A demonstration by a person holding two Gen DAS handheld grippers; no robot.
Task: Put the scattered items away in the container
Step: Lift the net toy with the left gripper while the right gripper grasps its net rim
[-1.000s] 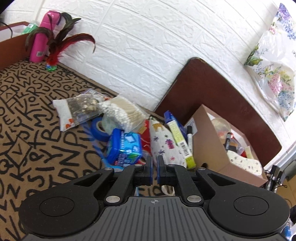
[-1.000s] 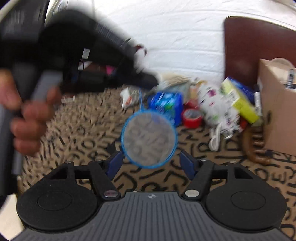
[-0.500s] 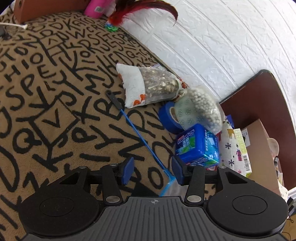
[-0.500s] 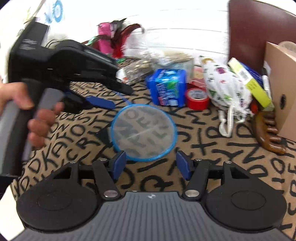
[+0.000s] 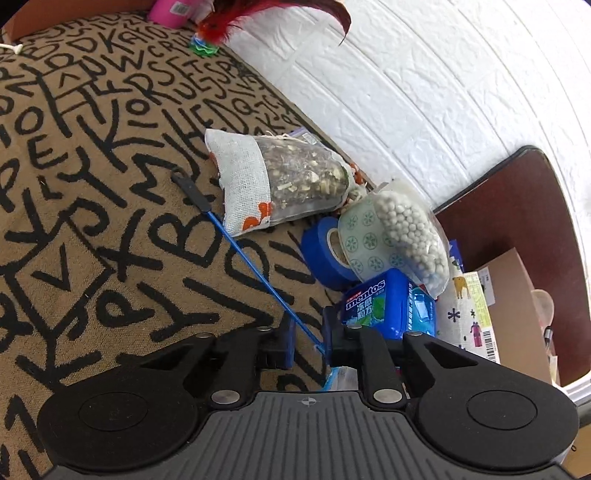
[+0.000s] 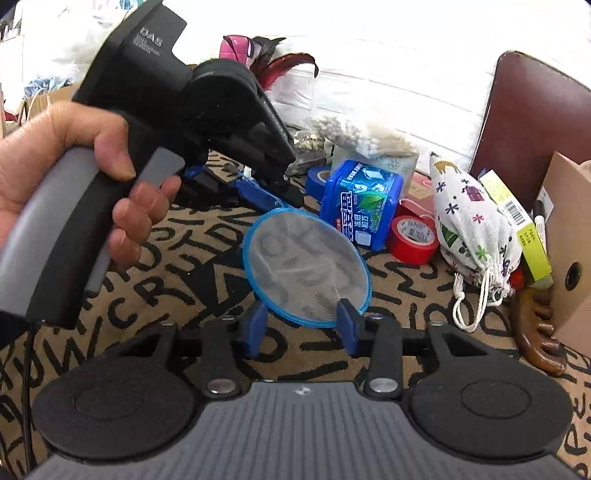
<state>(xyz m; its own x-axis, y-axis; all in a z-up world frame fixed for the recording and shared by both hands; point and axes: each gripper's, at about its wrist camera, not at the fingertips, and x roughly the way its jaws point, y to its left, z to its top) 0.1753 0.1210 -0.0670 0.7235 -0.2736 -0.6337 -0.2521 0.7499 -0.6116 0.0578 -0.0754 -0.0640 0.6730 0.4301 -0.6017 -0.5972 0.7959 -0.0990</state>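
A small blue-rimmed mesh net point(image 6: 306, 267) with a thin blue handle point(image 5: 255, 266) lies on the letter-print mat. My left gripper point(image 5: 308, 341) is open, its jaws on either side of the handle near the hoop. It also shows in the right wrist view point(image 6: 255, 184), held in a hand. My right gripper point(image 6: 301, 328) is open, its fingertips at the near rim of the net hoop. A cardboard box point(image 6: 569, 236) stands at the right, with items inside it in the left wrist view point(image 5: 513, 295).
Near the wall lie a blue mentos tub point(image 6: 360, 206), red tape point(image 6: 413, 238), blue tape point(image 5: 325, 254), a printed drawstring bag point(image 6: 472, 218), a herb sachet point(image 5: 280, 181), a bead bag point(image 5: 410, 232), a wooden comb point(image 6: 535, 332) and a feather toy point(image 5: 236, 22).
My left gripper was shut a second ago, then opened and came down over the net's handle. Its jaws have narrowed around the handle. My right gripper moved closer to the hoop.
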